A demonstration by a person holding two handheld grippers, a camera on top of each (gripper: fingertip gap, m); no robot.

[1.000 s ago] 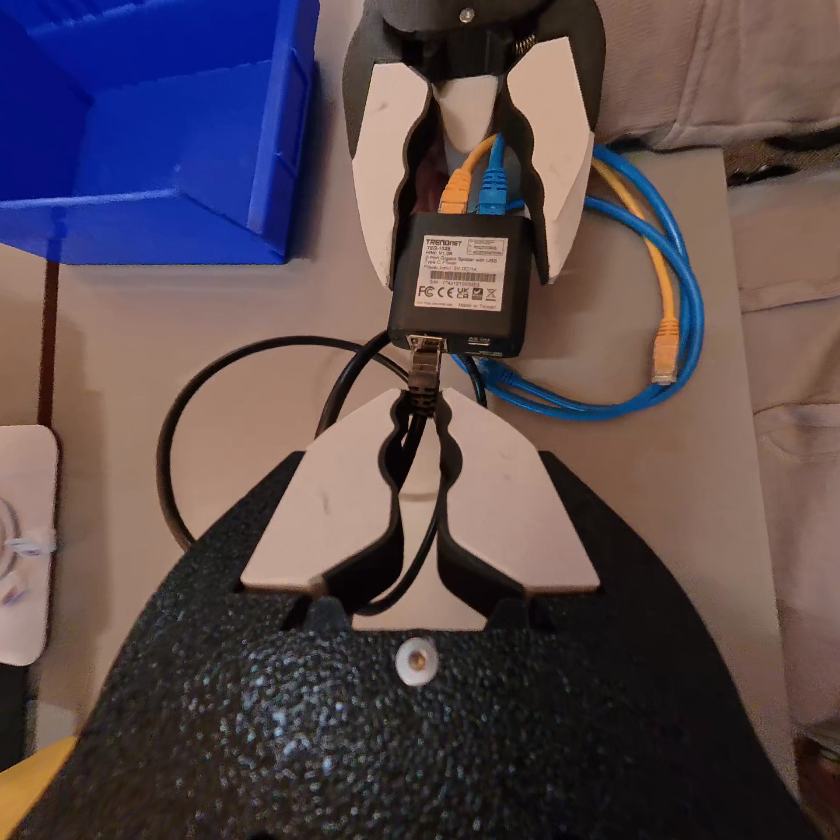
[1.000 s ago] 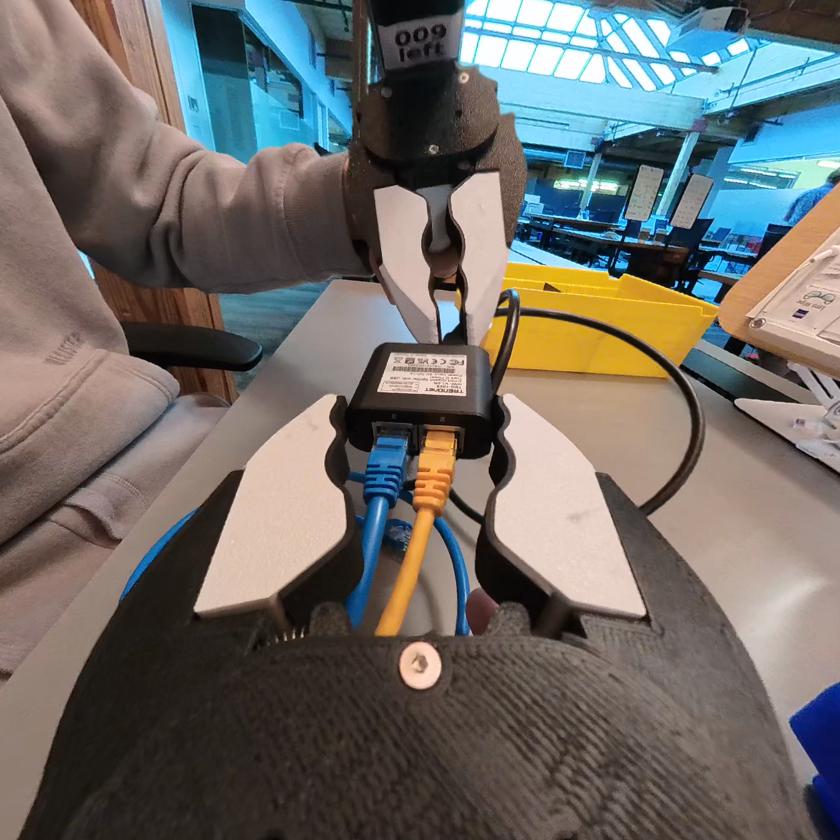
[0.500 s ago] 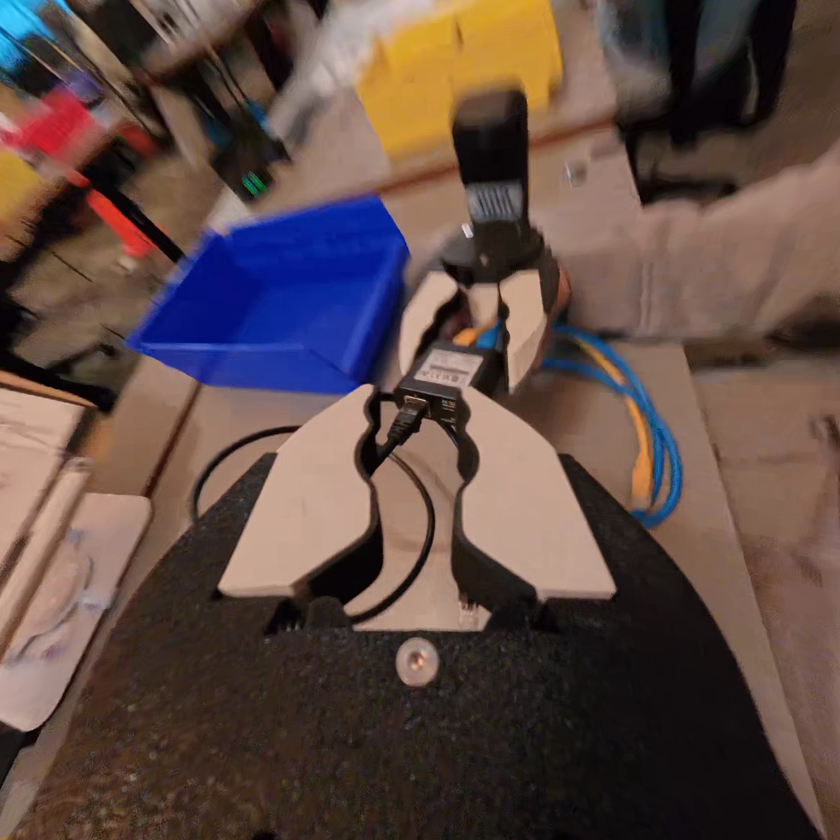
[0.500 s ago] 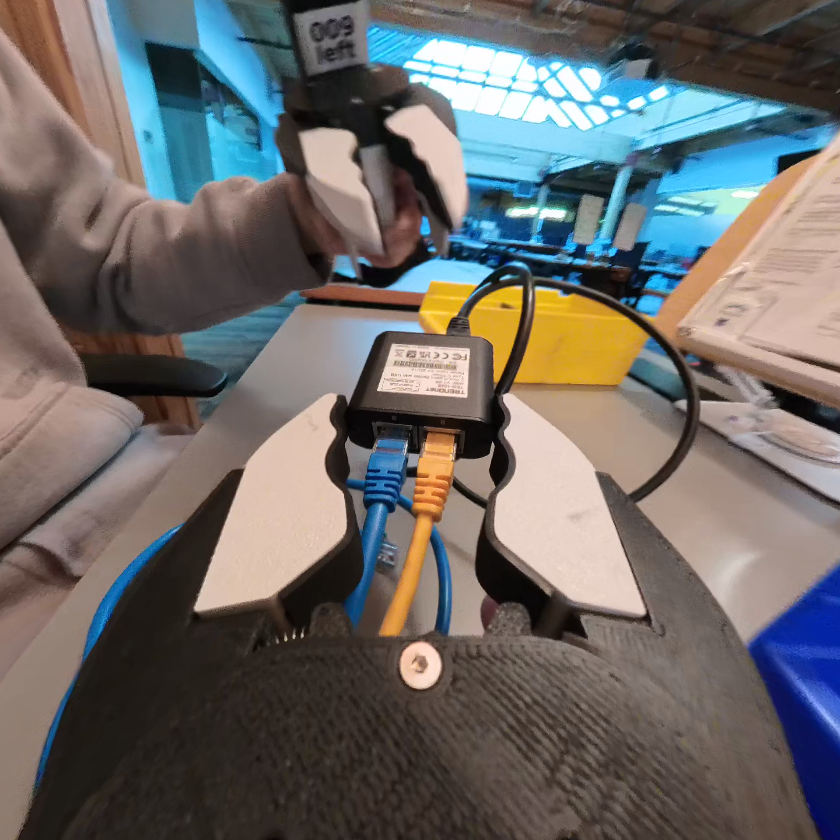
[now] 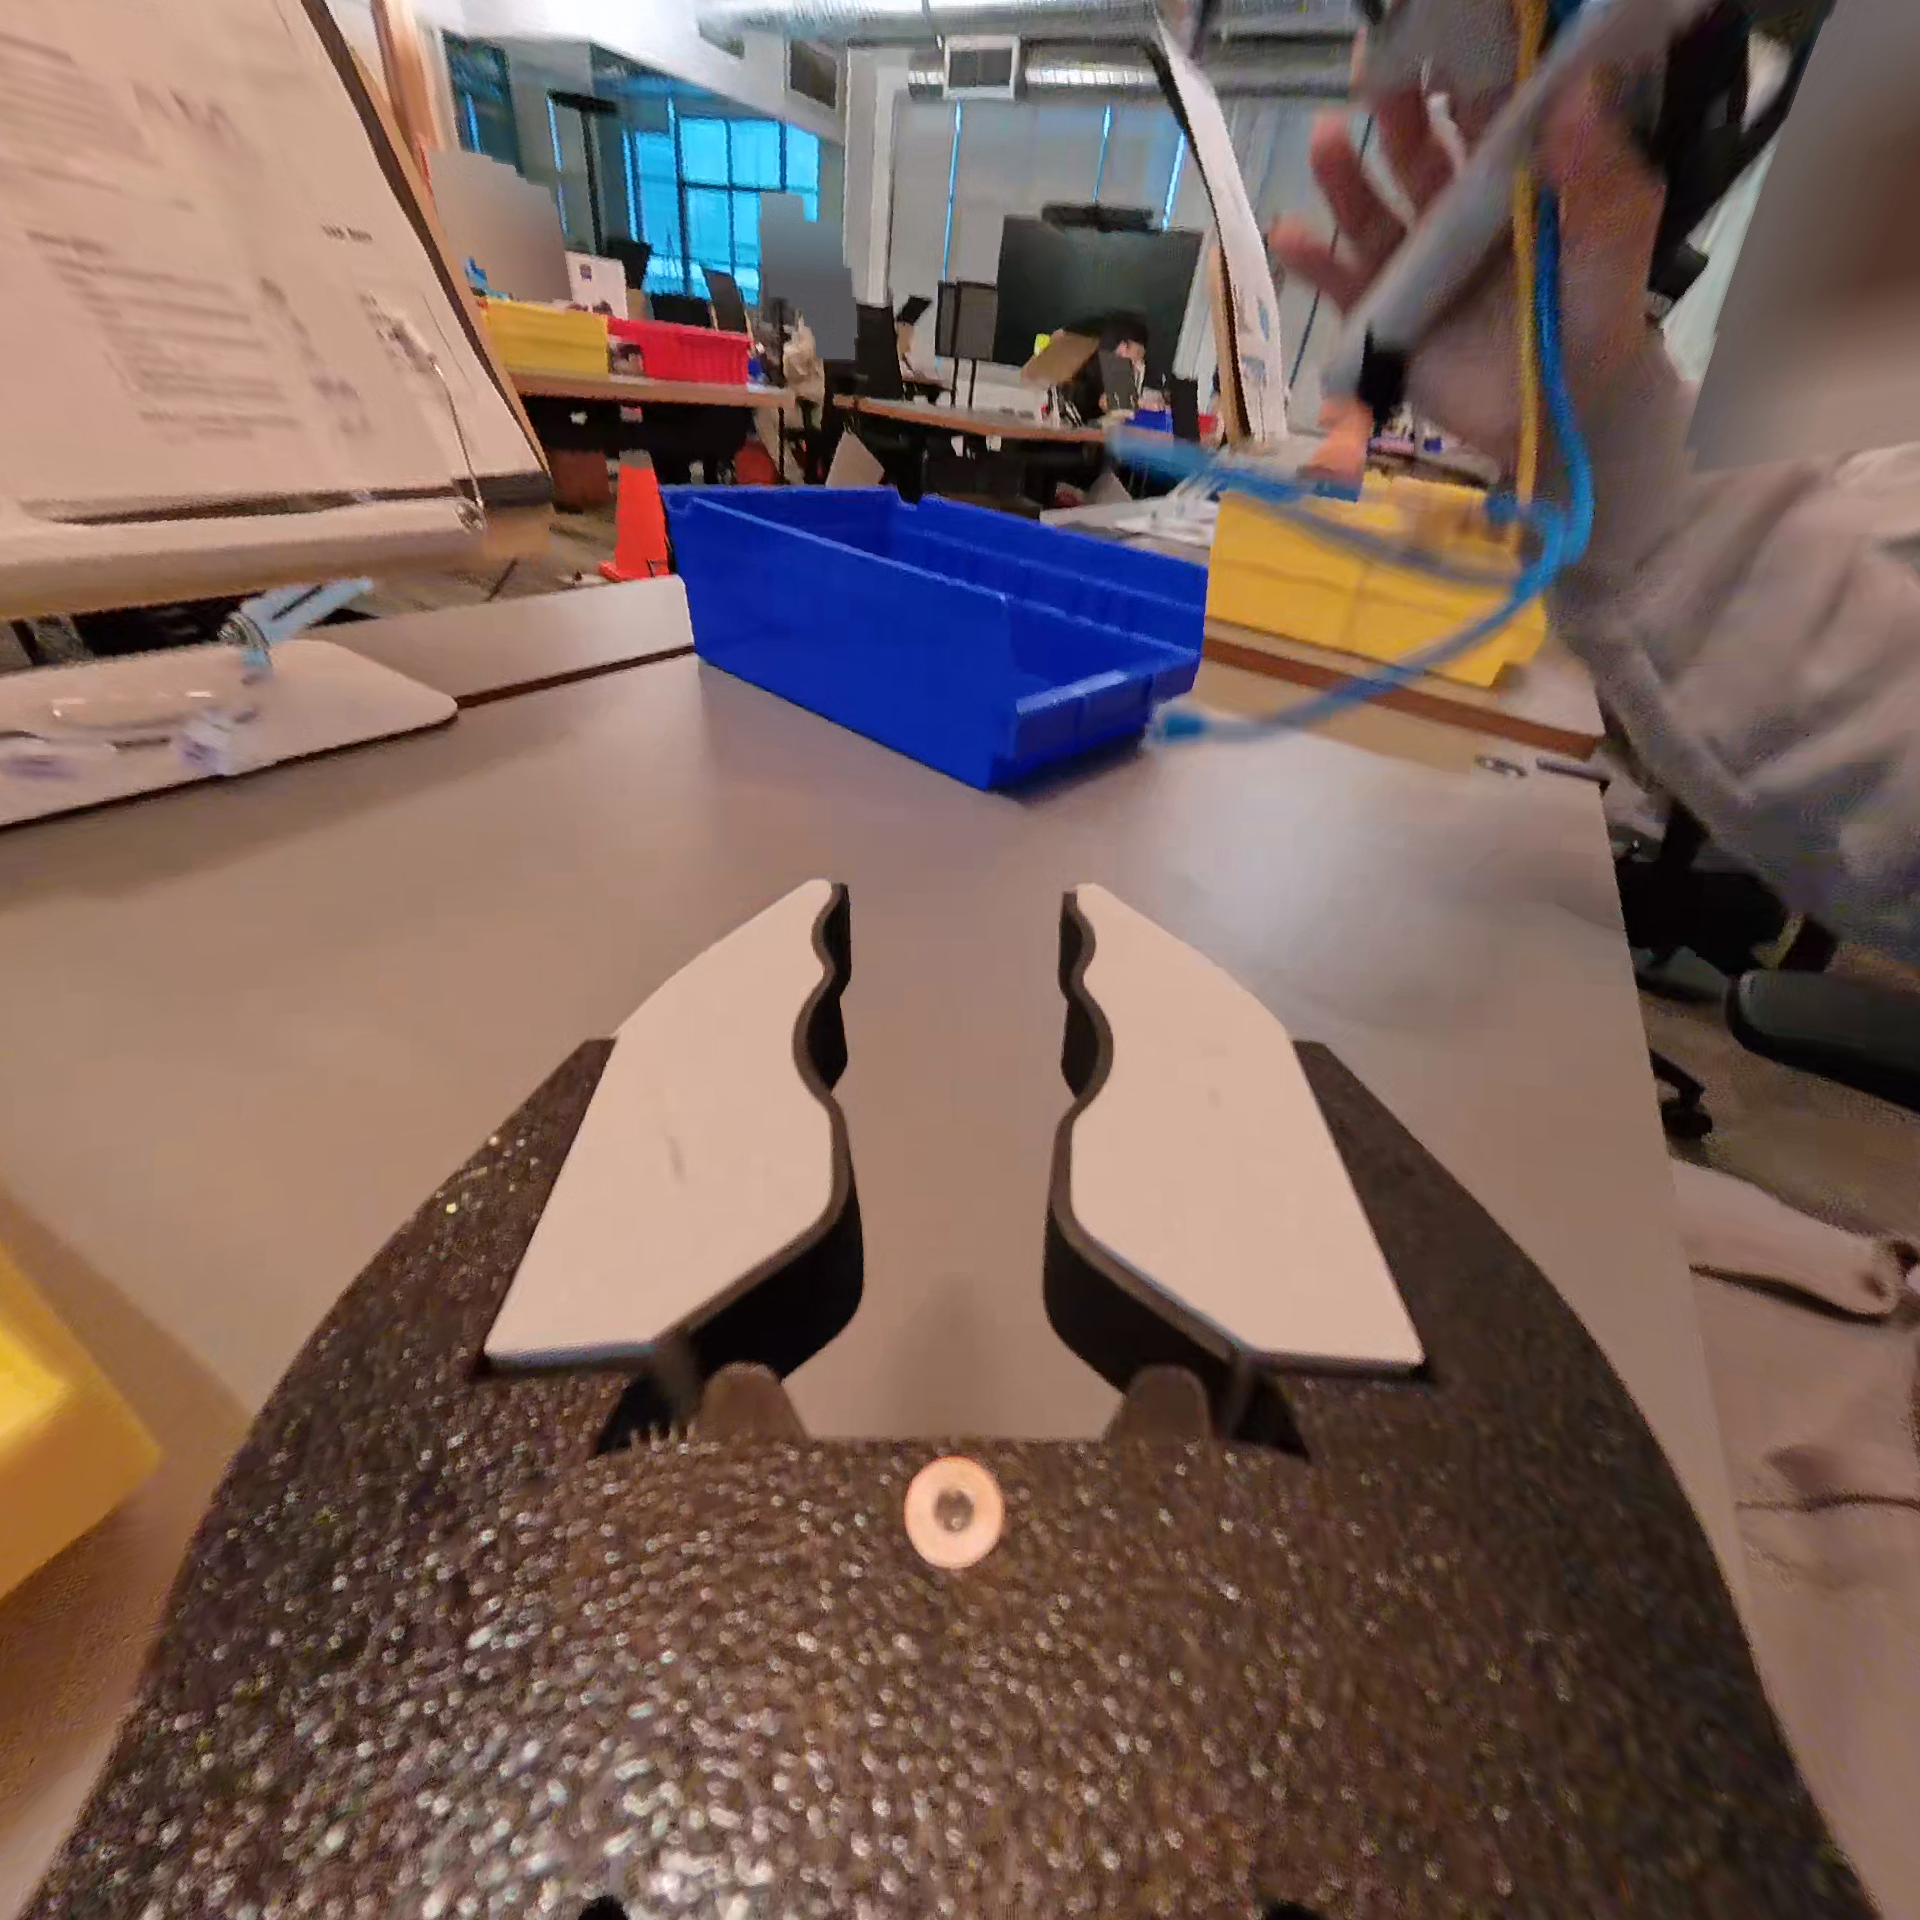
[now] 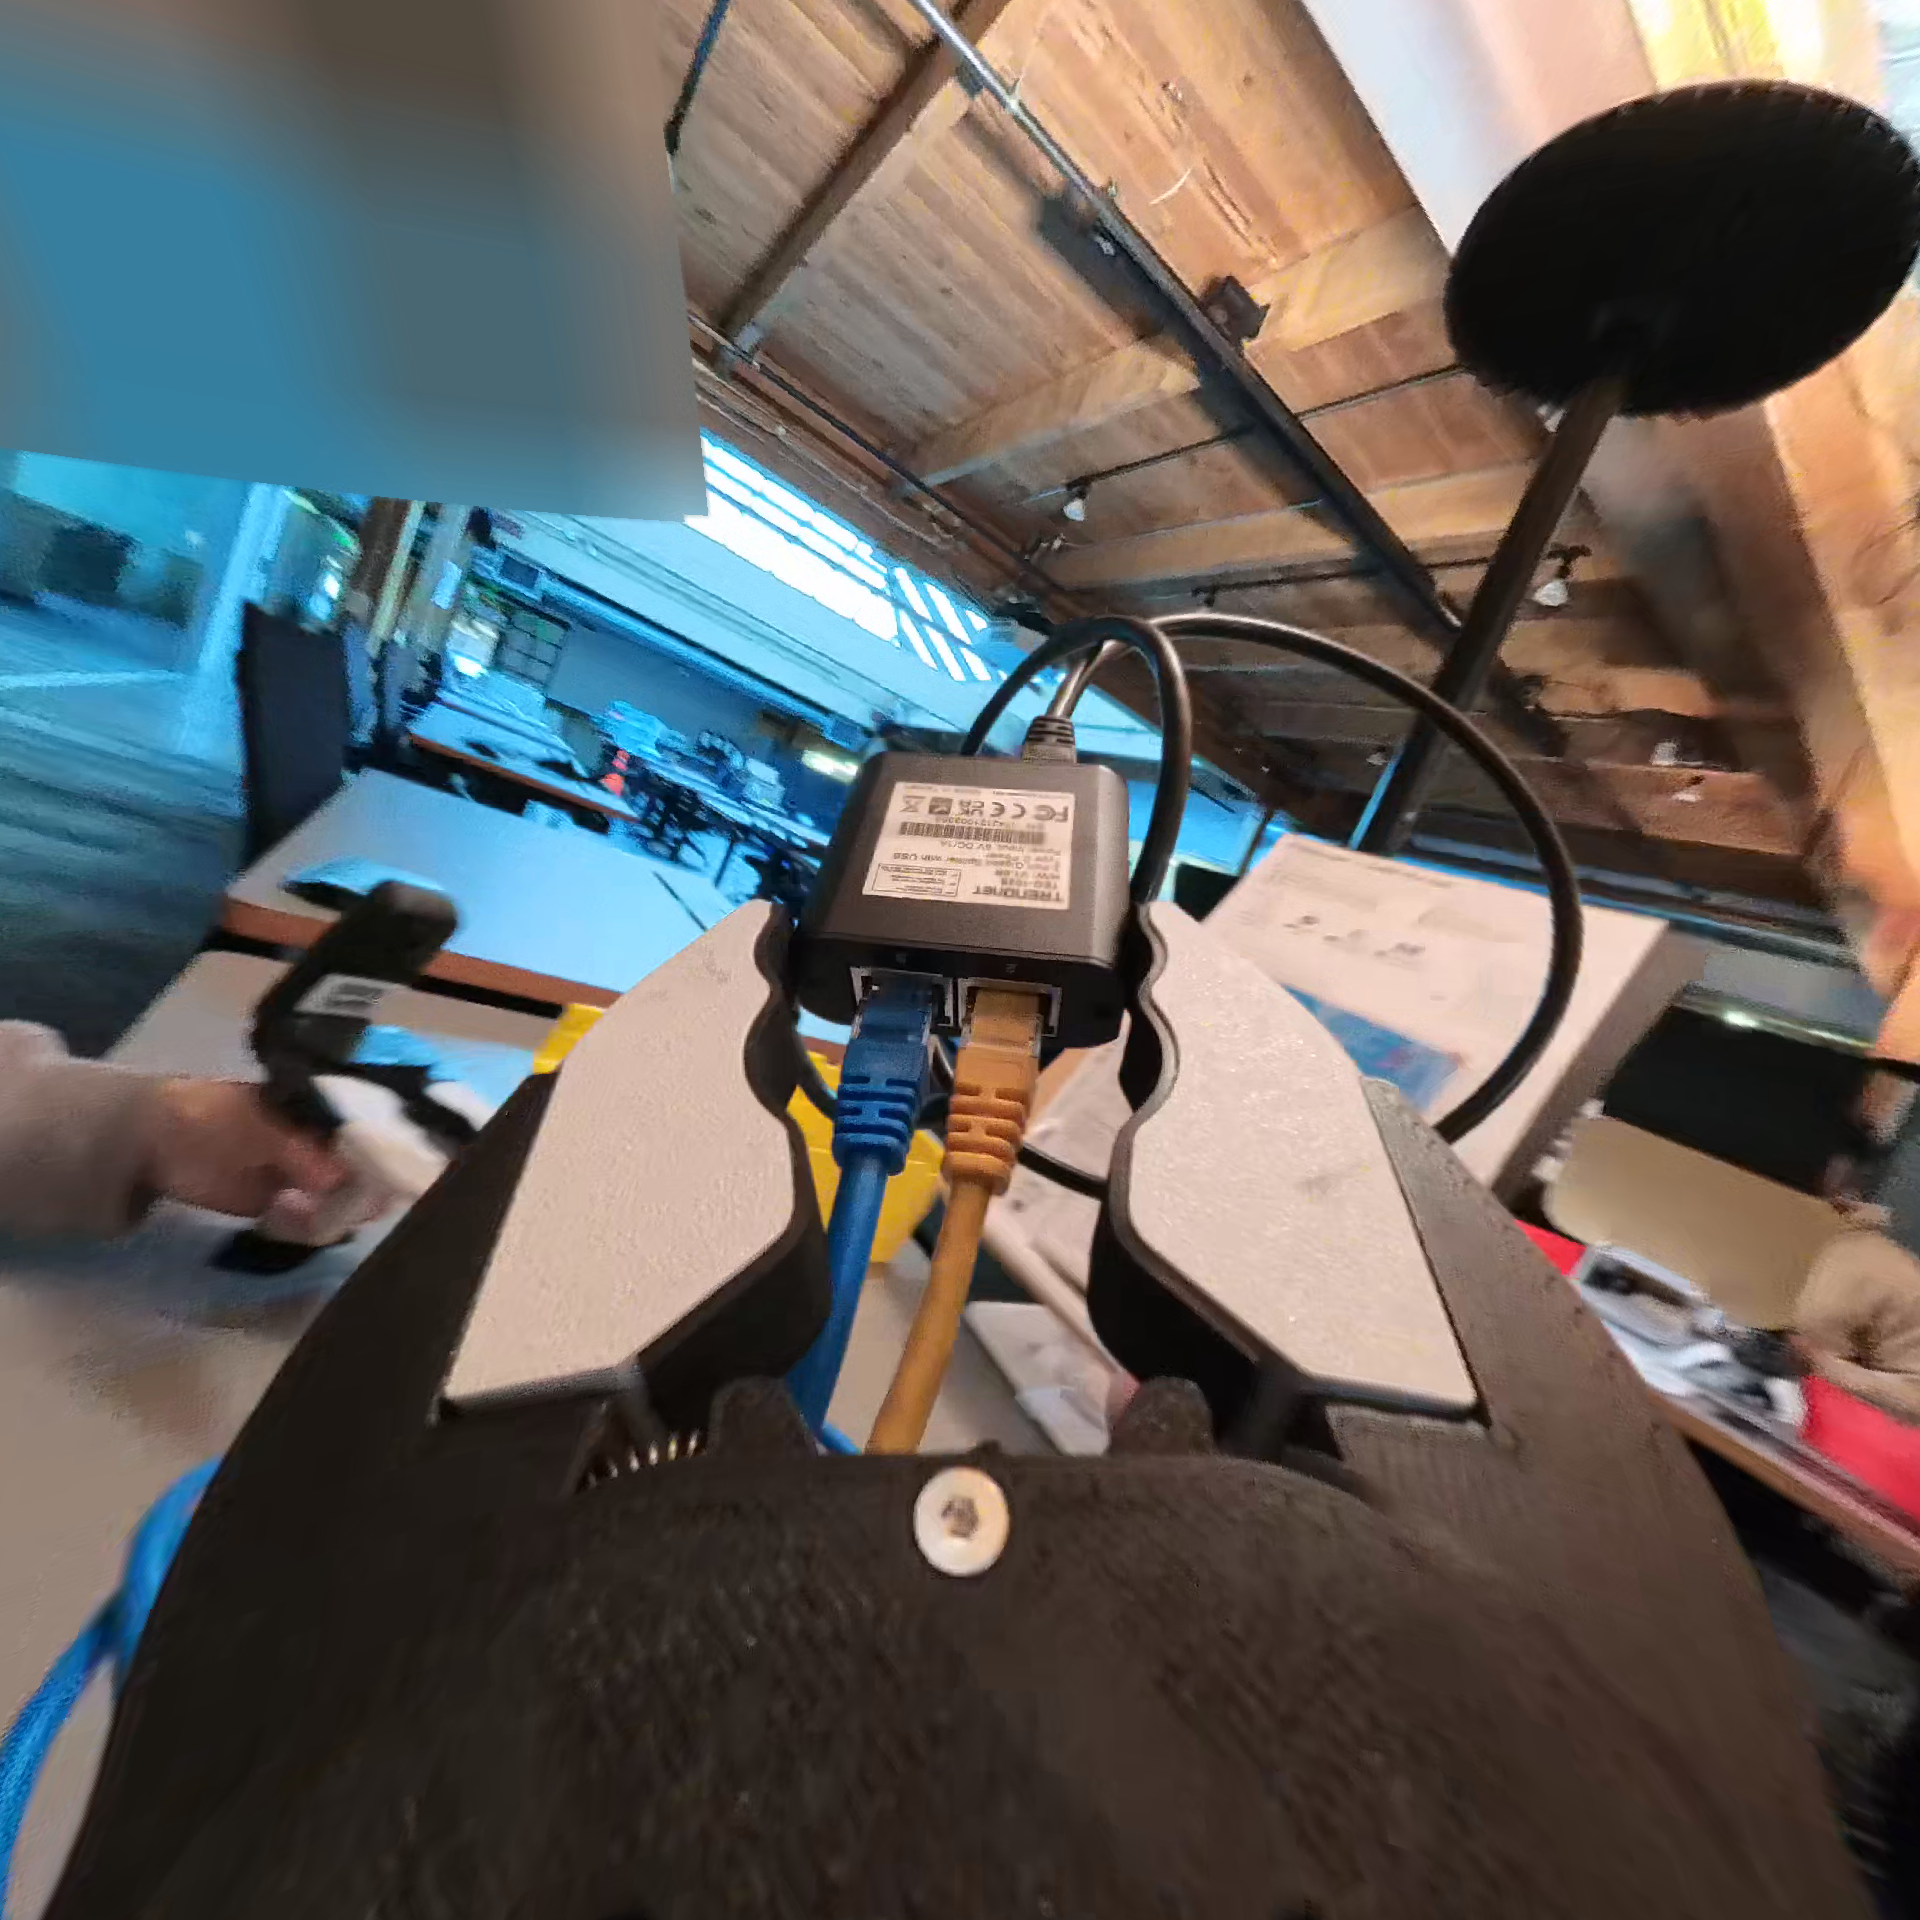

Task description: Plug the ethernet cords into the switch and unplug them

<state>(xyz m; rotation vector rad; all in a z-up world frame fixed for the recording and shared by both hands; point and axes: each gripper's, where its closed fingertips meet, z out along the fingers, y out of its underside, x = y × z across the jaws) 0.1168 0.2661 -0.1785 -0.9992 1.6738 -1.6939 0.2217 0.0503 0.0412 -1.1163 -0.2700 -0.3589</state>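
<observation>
**Operator:** While I hold both units, I report from left to right. At far left of the left wrist view a tilted document stand sits on the grey table. My left gripper is low over a bare part of that table, jaws spread wide, nothing between them. Beyond its tips lies a blue bin; yellow bins stand farther right.

**Supervisor:** Location of the switch?

**Operator:** My right gripper holds it. The jaws are closed on the sides of the black switch, which is lifted clear of the table and tilted up toward a wooden ceiling. On the near face, the blue cord occupies the left port and the orange cord the right port; both run back between the fingers. A black cable leaves the far end and loops round to the right.

**Supervisor:** Cord slack?

**Operator:** In the left wrist view, upper right, the slack hangs blurred below my raised hand. One blue plug dangles just beside the blue bin's corner. I cannot tell whether it touches the table.
</observation>
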